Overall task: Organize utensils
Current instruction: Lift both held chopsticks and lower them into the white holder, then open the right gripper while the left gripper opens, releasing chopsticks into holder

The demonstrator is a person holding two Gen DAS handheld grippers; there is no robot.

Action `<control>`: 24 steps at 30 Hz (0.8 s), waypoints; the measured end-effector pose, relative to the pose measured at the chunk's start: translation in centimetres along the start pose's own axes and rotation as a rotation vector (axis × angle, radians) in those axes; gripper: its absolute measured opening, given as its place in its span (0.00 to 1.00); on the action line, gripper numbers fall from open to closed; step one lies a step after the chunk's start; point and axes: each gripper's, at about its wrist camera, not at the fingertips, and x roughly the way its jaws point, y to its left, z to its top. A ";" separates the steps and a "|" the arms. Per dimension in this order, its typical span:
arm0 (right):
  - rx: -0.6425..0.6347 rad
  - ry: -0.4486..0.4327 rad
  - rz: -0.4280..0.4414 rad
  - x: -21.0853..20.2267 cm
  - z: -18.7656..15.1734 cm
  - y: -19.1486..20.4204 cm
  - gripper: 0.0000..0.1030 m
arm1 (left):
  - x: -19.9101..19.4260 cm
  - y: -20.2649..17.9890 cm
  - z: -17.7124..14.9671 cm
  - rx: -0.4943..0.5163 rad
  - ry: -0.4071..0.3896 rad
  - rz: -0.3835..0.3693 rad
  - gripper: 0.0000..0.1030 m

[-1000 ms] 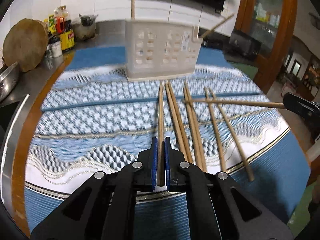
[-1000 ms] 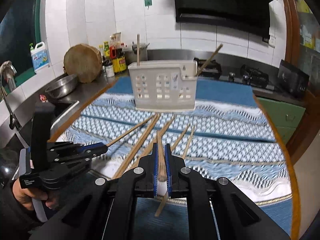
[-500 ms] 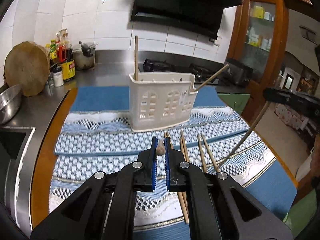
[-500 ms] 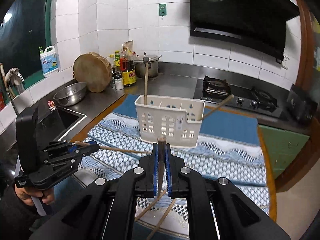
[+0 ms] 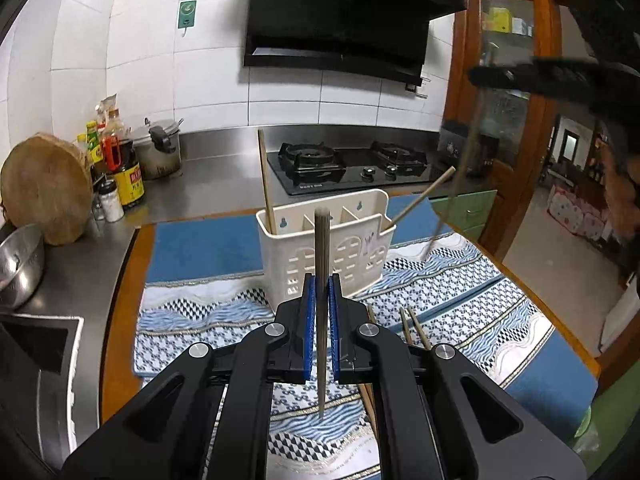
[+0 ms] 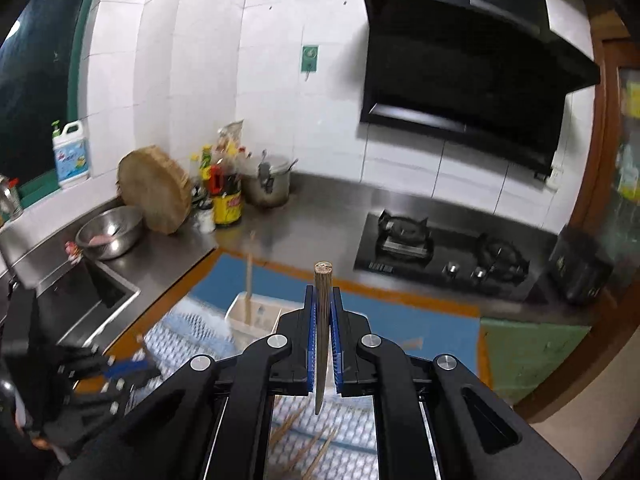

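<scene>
My left gripper (image 5: 321, 280) is shut on a wooden chopstick (image 5: 322, 240) that stands almost upright between its blue pads, just in front of the white slotted utensil holder (image 5: 352, 256). One chopstick (image 5: 266, 184) stands in the holder's left compartment and another (image 5: 424, 196) leans out of its right end. My right gripper (image 6: 322, 292) is shut on a second chopstick (image 6: 322, 320), high above the holder (image 6: 256, 316). In the left wrist view the right gripper (image 5: 500, 76) is a blur at the upper right. Several loose chopsticks (image 5: 416, 328) lie on the patterned mat.
A gas stove (image 5: 348, 164) sits behind the holder. A round wooden block (image 5: 44, 192), sauce bottles (image 5: 120, 164), a steel bowl (image 5: 20, 264) and a sink (image 5: 32, 352) line the left counter. A wooden cabinet (image 5: 512, 120) stands at the right.
Both grippers have risen, each lifting its chopstick off the mat. The chopsticks went from lying flat to standing nearly upright. The right gripper climbed more and now sits well above the holder.
</scene>
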 end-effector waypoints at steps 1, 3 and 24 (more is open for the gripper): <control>-0.003 -0.009 -0.017 0.6 0.7 -0.1 0.06 | -0.1 0.1 0.2 0.002 -0.003 0.001 0.05; -0.008 -0.021 -0.035 1.7 1.7 -0.2 0.06 | -0.2 0.5 0.7 0.000 -0.009 -0.003 0.05; 0.008 0.122 -0.050 12.0 -2.0 -1.5 0.33 | -1.6 -0.6 12.8 0.089 -0.208 0.058 0.05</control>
